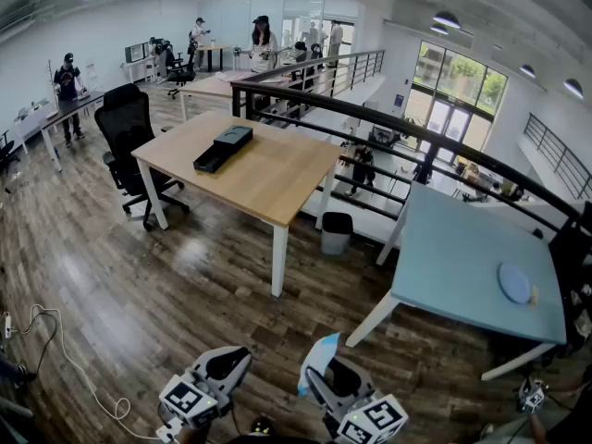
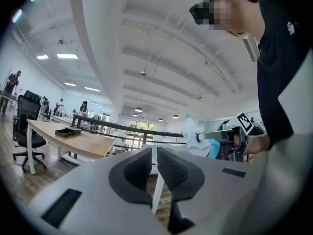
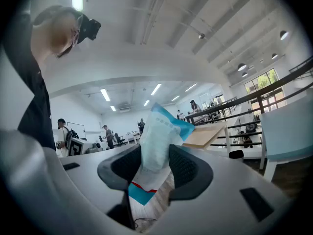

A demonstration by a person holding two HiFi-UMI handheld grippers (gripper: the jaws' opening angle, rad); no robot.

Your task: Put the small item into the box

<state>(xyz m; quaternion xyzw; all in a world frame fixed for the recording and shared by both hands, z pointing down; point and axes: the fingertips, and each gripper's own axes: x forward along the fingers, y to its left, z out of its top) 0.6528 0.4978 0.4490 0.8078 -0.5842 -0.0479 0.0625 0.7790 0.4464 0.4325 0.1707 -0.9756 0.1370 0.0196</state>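
Note:
A small white packet with blue edges (image 3: 159, 141) stands upright between the pads of my right gripper (image 3: 155, 165), which is shut on it. From the head view, the packet (image 1: 322, 350) sticks up from the right gripper (image 1: 319, 370) at the bottom edge, over the wooden floor. My left gripper (image 1: 231, 359) hangs beside it, and its jaws (image 2: 152, 155) are shut with nothing between them. The left gripper view also catches the packet (image 2: 195, 136) to its right. An open black box (image 1: 222, 146) lies on the far wooden table (image 1: 277, 178), well away from both grippers.
A light blue table (image 1: 472, 266) with a round blue plate (image 1: 515, 283) stands at the right. A black office chair (image 1: 129, 128) sits left of the wooden table, and a dark bin (image 1: 336, 232) behind it. Cables (image 1: 55, 340) trail on the floor at the left. A black railing (image 1: 388, 118) runs behind.

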